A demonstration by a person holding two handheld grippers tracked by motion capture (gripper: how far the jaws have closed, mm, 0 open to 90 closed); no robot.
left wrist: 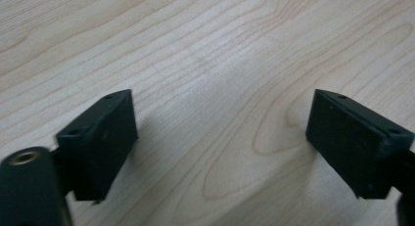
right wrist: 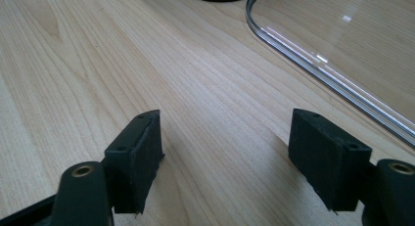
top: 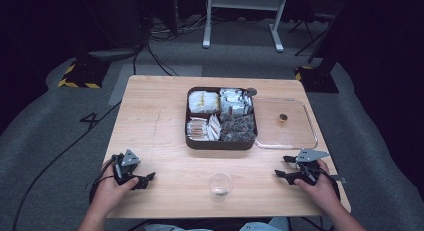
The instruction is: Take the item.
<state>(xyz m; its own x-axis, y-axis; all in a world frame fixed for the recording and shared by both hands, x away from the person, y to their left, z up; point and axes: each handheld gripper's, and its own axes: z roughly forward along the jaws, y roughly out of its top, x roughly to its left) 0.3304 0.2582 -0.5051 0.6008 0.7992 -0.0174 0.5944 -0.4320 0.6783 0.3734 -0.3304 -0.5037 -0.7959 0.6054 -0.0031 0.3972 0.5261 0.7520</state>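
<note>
Both grippers sit low at the near edge of the wooden table (top: pixel 165 141), jaws apart w/ nothing between them, just bare wood in each gripper view. L gripper (top: pixel 145 180) is at my near-left corner, jaws spread wide, pointing right across the table. R gripper (top: pixel 285 167) is at my near-right, also gapped and empty, pointing left.

Nearest thing is the small clear glass (top: pixel 220 185), standing upright near the front edge, between the two grippers, well apart from both; roughly level w/ the L tips. Something pale lies in its bottom, can't tell what.

Farther back, mid-table: dark 4-compartment tray (top: pixel 220 143) w/ wrapped snacks and packets. Clear lid (right wrist: pixel 313 64) lies flat just right of it, touching or nearly so; its rim runs just ahead of my R jaws. A small brown item (top: pixel 283 119) sits on that lid.

Hands: L hand (top: pixel 112 188) wraps the gripper body from behind, forearm coming in from bottom-left. R hand (top: pixel 316 183) same on the other side, grey plate on top.

Writing: a "4" marked on the floor (top: pixel 91 120) left of the table. No labels readable on the packets.
</note>
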